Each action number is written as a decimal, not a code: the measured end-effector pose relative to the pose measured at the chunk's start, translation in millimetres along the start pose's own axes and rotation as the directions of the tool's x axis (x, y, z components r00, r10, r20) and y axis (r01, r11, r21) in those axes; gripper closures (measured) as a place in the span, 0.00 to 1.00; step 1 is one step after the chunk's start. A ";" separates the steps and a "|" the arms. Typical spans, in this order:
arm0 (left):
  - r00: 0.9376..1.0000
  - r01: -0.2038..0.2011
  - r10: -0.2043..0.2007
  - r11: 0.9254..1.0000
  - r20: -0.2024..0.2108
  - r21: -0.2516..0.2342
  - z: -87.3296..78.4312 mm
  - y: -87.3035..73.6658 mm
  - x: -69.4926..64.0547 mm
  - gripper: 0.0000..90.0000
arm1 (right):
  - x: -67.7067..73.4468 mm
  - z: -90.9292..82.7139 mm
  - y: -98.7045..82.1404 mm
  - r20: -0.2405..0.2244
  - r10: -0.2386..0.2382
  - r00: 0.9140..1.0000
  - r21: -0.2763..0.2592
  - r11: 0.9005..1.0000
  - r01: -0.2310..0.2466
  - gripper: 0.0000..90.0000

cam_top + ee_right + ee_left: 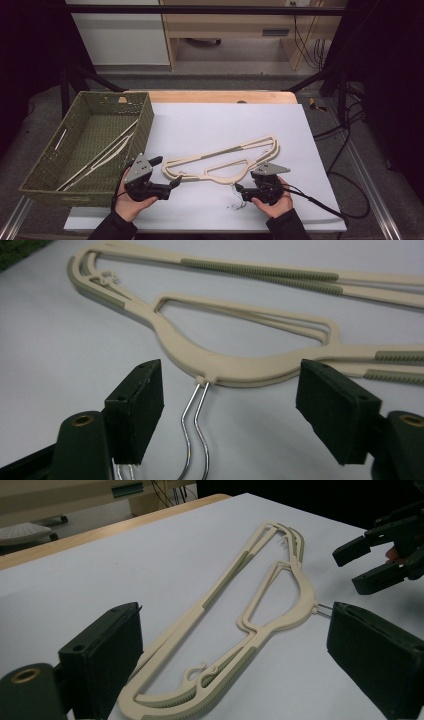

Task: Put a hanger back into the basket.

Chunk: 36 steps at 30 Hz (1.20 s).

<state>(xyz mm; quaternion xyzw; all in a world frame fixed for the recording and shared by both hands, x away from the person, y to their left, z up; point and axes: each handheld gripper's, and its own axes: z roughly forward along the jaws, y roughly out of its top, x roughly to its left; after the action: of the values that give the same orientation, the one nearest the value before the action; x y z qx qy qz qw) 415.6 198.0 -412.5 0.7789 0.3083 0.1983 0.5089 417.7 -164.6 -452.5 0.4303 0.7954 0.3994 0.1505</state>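
Cream plastic hangers, stacked flat on the bench, lie between the two claws: the left claw gapes at their end, the right claw straddles the wire hooks, neither gripping. Closing on one hook may separate the stack. Open bench lies beyond; the basket crowds the left claw.
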 end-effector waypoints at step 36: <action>1.000 0.000 -0.001 0.998 0.014 0.069 13.6 -8.2 -6.2 0.09 | 5.1 22.6 -6.4 0.060 0.076 0.995 0.145 0.986 -0.084 0.99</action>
<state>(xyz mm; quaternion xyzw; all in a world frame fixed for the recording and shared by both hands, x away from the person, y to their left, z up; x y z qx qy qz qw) 417.2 187.0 -425.4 0.7974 0.3115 0.1818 0.4838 424.3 -151.0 -471.2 0.4823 0.8004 0.3337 0.1237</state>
